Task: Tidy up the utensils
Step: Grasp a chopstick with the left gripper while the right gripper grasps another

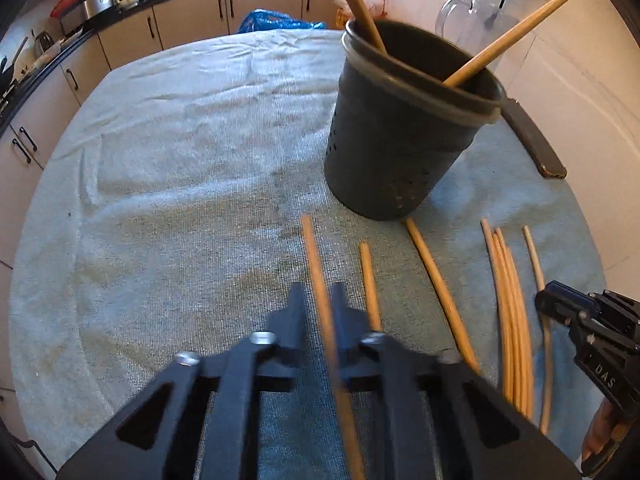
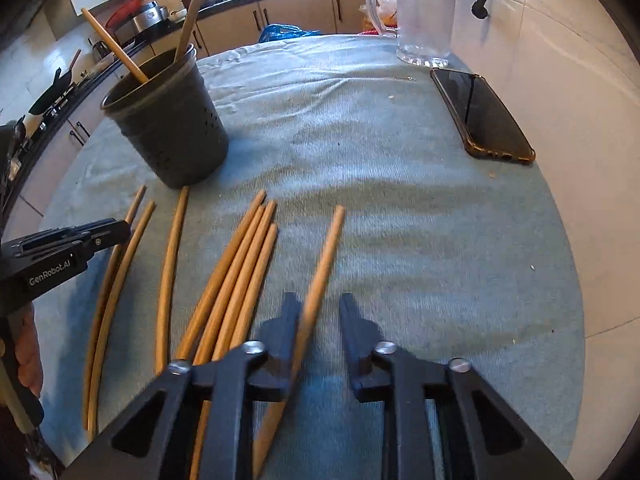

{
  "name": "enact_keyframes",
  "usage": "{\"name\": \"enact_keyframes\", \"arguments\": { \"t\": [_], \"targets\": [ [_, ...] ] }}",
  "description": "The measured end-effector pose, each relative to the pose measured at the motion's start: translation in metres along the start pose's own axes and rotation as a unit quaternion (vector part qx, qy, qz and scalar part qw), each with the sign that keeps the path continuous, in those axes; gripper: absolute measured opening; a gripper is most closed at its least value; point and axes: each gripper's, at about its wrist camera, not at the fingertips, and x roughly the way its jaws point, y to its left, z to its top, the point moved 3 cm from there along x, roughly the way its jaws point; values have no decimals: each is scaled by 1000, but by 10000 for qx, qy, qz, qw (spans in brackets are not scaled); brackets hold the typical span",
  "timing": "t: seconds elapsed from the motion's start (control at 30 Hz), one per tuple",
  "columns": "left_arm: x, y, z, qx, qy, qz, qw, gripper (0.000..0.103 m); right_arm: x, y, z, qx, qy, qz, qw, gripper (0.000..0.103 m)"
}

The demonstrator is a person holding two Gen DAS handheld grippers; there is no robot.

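A dark perforated utensil holder (image 1: 400,140) (image 2: 172,128) stands on the blue-grey cloth with two wooden chopsticks (image 1: 508,36) leaning inside. Several loose chopsticks (image 2: 248,264) lie side by side on the cloth in front of it. My left gripper (image 1: 319,304) is down at the leftmost of them, shut on that chopstick (image 1: 314,252). My right gripper (image 2: 320,312) is low over the rightmost chopstick (image 2: 330,240). Its jaws are drawn in narrow around that stick, which crosses them at a slant against the left finger. Each gripper also shows at the edge of the other view, the right gripper (image 1: 546,300) and the left gripper (image 2: 124,228).
A black phone (image 2: 484,116) lies on the cloth (image 2: 400,220) to the right. A glass jug (image 2: 424,12) stands at the back right by the tiled wall. Kitchen cabinets and a counter with pots run behind the table. A hand (image 2: 30,344) holds the left gripper.
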Motion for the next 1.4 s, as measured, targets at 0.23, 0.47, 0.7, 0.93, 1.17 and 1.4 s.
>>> {"name": "enact_keyframes", "arguments": {
  "t": [0.23, 0.47, 0.7, 0.93, 1.17, 1.4],
  "targets": [
    [-15, 24, -18, -205, 208, -174, 9994, 6, -9, -7, -11, -135, 176, 89, 9997, 11],
    [-18, 24, -19, -62, 292, -150, 9994, 6, -10, -21, -13, 15, 403, 44, 9992, 12],
    [-6, 20, -2, -35, 410, -203, 9989, 6, 0, -17, 5, -16, 583, -234, 9980, 13],
    [0, 10, 4, 5, 388, -167, 9991, 6, 9, -10, 20, -195, 658, -461, 9966, 14],
    [-23, 5, 0, 80, -129, -122, 9998, 5, -2, -10, 18, -137, 245, -206, 9994, 6],
    [-92, -1, -4, 200, -1005, 16, 9947, 5, -65, -5, 22, -121, -700, 9, 9975, 7]
  ]
}}
